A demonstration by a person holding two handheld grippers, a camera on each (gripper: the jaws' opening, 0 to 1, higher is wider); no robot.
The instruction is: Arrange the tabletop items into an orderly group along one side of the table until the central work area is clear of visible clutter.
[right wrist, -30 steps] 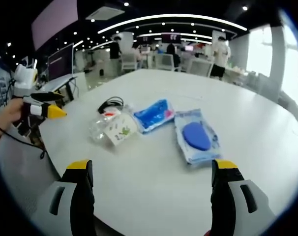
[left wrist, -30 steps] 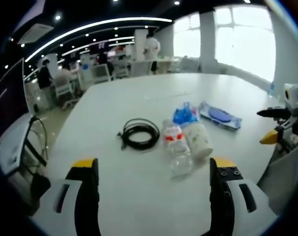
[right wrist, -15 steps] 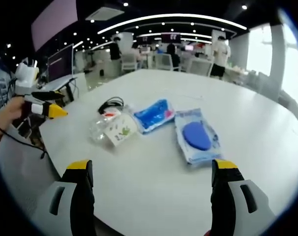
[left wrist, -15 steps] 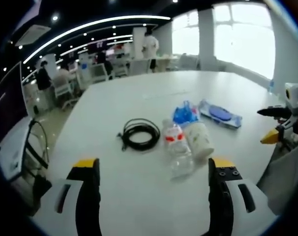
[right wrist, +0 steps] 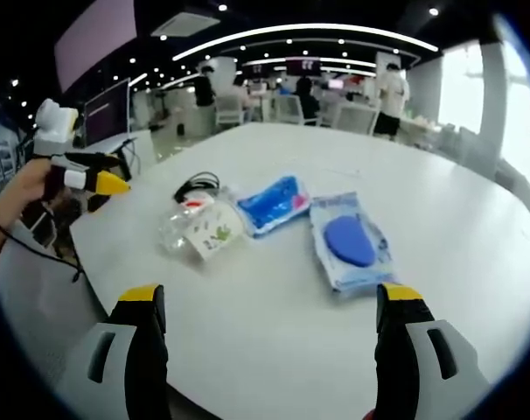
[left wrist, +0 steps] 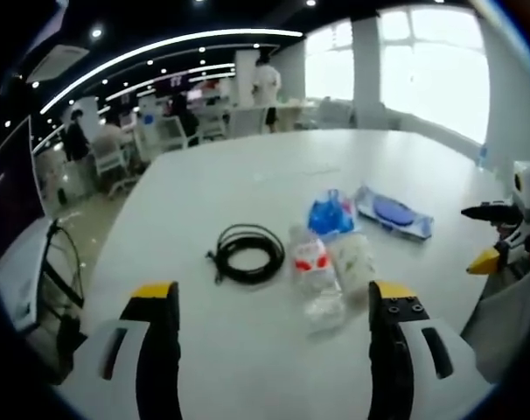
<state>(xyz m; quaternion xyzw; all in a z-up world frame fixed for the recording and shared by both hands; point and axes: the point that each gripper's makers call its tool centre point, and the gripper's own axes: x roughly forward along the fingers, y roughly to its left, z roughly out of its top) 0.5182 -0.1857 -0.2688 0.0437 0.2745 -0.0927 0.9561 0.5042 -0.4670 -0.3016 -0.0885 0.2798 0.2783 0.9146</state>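
1. Plainly, nothing had been picked up yet: the left gripper (left wrist: 265, 302) hung over the near edge of the white bench (left wrist: 247, 166) with its fingers (left wrist: 156, 302) spread wide and nothing between them, and the right gripper (right wrist: 269, 302) stood the same way at its own edge, fingers (right wrist: 396, 302) apart and bare
2. The clutter sat in a loose cluster mid-bench: a black coiled cable (left wrist: 246, 252), just beside it a crumpled clear bottle with a red label (left wrist: 316, 269), touching that a pale printed cup on its side (left wrist: 354, 261), then a blue crinkly packet (left wrist: 330, 213) and, farthest round, a flat wipes pack with a blue oval lid (left wrist: 394, 213)
3. In the right gripper view the wipes pack (right wrist: 351, 241) lay nearest those fingers, so it looked the sensible first grab; the bottle (right wrist: 173, 226) and cup (right wrist: 211, 232) lay closer to the left side
4. To do it well, each gripper would best take the item on its own side, so the arms need not cross
5. The flat pack probably called for a low approach pinching one edge, since a top-down bite would likely slip
6. The bottle looked thin and could squash or roll; a grip across its middle seemed safest
7. The cable might uncoil if lifted by one strand, so catching several loops at once seemed wise
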